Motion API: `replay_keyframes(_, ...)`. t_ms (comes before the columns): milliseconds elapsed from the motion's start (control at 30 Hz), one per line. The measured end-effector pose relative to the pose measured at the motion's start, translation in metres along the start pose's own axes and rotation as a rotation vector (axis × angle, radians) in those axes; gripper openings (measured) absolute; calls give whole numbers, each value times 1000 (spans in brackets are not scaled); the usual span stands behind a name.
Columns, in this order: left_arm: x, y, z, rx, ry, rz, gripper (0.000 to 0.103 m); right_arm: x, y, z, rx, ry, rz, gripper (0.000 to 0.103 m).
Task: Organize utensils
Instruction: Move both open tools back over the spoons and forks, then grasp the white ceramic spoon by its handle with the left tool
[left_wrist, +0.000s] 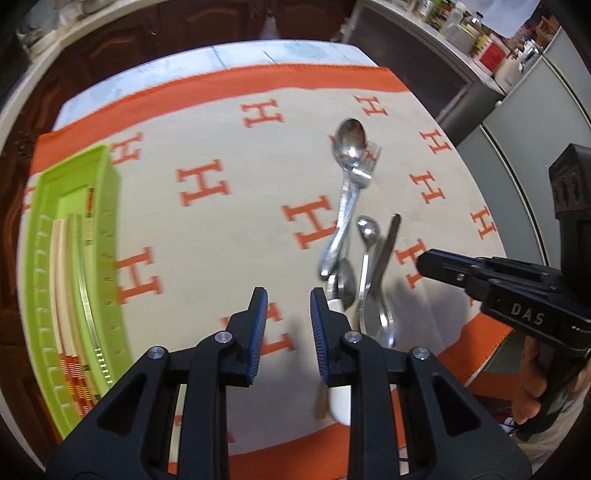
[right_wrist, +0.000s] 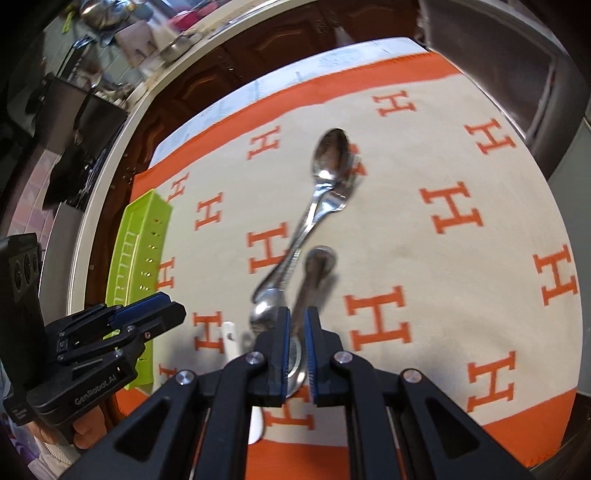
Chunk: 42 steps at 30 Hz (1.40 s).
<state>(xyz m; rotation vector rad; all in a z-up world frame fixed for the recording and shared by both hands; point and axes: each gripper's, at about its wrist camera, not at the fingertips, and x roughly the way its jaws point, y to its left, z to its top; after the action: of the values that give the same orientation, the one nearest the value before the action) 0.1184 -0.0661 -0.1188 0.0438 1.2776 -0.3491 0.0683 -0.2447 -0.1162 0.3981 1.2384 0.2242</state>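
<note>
Two grippers over the table here, one in each of our hands. Our left gripper (left_wrist: 288, 295) is released, blue pads spread with only the cream and orange H-print cloth (left_wrist: 229, 229) showing in the gap, and it hovers just left of the utensil pile. Our right gripper (right_wrist: 296, 314) is nearly closed, with something silvery sitting in the narrow gap. It's too blurry for us to say whether the pads actually pinch it.

Utensils are heaped loosely mid-cloth: a big spoon (left_wrist: 349, 142) pointing away from us with a fork (left_wrist: 365, 166) crossing under its neck, a smaller spoon (left_wrist: 367, 230) nearer to us, and a dark flat piece (left_wrist: 388, 247) lying right beside that one. A white-handled utensil (left_wrist: 338, 306) pokes out from behind the left gripper's right finger.

Lime green tray (left_wrist: 74, 240) sits at the far left edge of the cloth, well apart from the pile, with some long items already lying in its slots.
</note>
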Motion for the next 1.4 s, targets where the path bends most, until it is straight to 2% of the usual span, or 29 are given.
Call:
replay_keyframes(233,22,-13,-6,3,69,-36,21,20,-17,0,37,37,28,11)
replay_keyframes(300,26,-11,-12,-7,83,-42,21,26,-19,-2,43,43,51,27)
replay_keyframes(333,28,-10,-16,-15,94,-49,21,28,-19,-3,44,43,59,29)
replay_keyframes(467,38,-6,-34,-32,132,-77,21,42,-17,-7,25,57,77,30)
replay_keyframes(633,49,-9,-43,-33,135,-106,21,45,-7,-10,-40,-5,71,30)
replay_keyframes(667,50,-10,-43,-33,129,-111,21,46,-5,-11,-54,-15,70,30)
replay_keyframes(800,53,-14,-42,-22,106,-137,21,51,-5,-13,-60,-14,87,3)
replay_keyframes(1000,56,-19,-41,-15,81,-139,20,46,-14,-18,-35,-31,91,2)
replay_keyframes(1067,53,-18,-41,-17,69,-131,12,45,-16,-19,-29,-31,92,2)
replay_keyframes(1400,38,-18,-46,-6,23,-84,9,39,-17,-23,-23,-40,92,1)
